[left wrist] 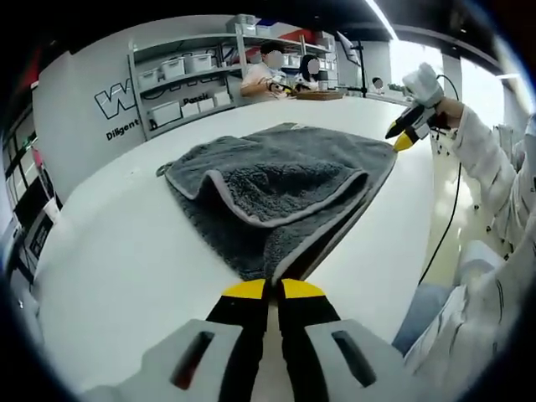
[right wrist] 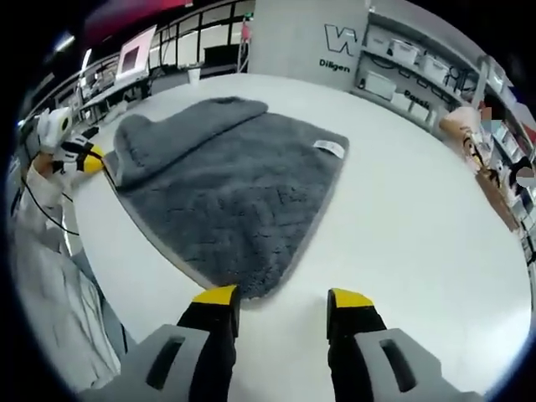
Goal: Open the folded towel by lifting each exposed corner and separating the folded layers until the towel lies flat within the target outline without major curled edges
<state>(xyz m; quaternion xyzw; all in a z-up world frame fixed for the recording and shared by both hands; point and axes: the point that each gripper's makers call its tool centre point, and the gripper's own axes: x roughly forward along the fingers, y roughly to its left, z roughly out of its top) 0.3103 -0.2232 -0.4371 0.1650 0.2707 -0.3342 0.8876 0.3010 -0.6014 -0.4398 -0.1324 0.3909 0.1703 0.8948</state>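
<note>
A grey fluffy towel [left wrist: 285, 180] lies on the white table [left wrist: 126, 251], with one layer folded over across its middle. My left gripper [left wrist: 273, 289] is at the towel's near corner, its yellow-tipped jaws closed on the hem. In the right gripper view the same towel [right wrist: 243, 193] spreads ahead, a flap doubled over at its far left and a white label [right wrist: 329, 148] on its right edge. My right gripper [right wrist: 283, 296] stands open just short of the towel's near corner, nothing between its fingers. It also shows as the right gripper [left wrist: 404, 141] in a person's hand by the far corner.
Grey shelves with white bins [left wrist: 180, 75] stand behind the table. People sit at the table's far end [left wrist: 272, 79] beside a wooden tray [left wrist: 320, 95]. A black cable [left wrist: 448, 226] hangs off the table's right side. The left gripper [right wrist: 84, 159] sits at the towel's left corner.
</note>
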